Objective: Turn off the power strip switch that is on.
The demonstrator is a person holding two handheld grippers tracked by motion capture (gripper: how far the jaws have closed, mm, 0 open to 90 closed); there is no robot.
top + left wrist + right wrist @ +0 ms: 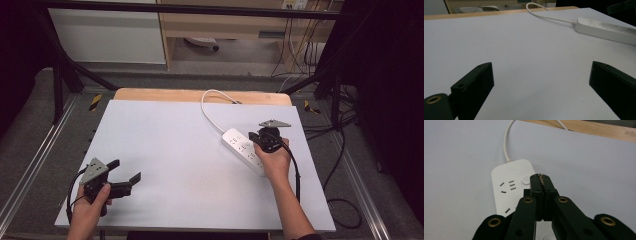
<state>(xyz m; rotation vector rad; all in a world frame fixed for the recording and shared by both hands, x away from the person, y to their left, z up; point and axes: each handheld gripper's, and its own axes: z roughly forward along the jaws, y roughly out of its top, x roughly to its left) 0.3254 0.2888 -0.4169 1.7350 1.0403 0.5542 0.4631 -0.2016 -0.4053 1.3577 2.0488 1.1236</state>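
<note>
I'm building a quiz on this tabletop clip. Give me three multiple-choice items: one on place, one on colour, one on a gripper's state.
1. Where does the power strip lie on the table?
A. right half
B. left edge
C. near left corner

2. What colour is its cord?
A. black
B. white
C. red

3. How do the left gripper's jaws stand?
A. shut
B. clamped on the cord
C. wide apart

Key: A, the strip lies by the right gripper; B, white like the strip; C, bare table shows between the jaws.
</note>
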